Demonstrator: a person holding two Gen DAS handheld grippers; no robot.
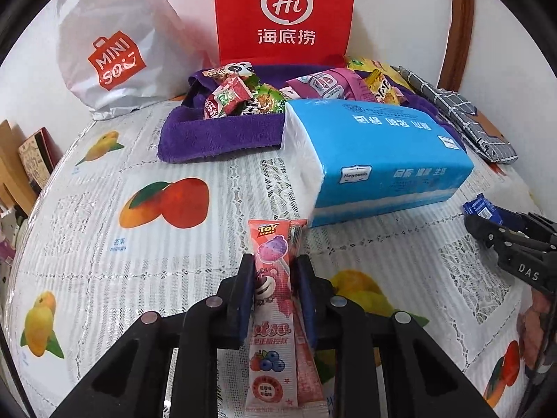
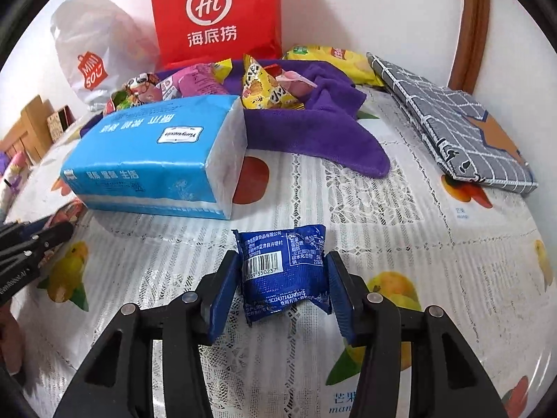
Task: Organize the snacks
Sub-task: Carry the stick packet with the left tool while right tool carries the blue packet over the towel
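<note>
My left gripper point(image 1: 275, 275) pinches a pink "Toy Story" lollipop packet point(image 1: 275, 299) above the fruit-print tablecloth point(image 1: 104, 261). My right gripper point(image 2: 282, 275) is closed on a blue barcoded snack packet point(image 2: 283, 271). Toward the table's far edge sit the blue tissue pack point(image 1: 383, 153), a "Hi" red bag point(image 1: 285, 14) and a MINISO bag point(image 1: 115, 55).

Left claw point(image 1: 275, 278) is clamped tight on a pink lolly packet point(image 1: 275, 296) (angled downward), right claw point(image 2: 282, 278) at its 3 o'clock pinches a blue snack pouch point(image 2: 283, 271).
</note>
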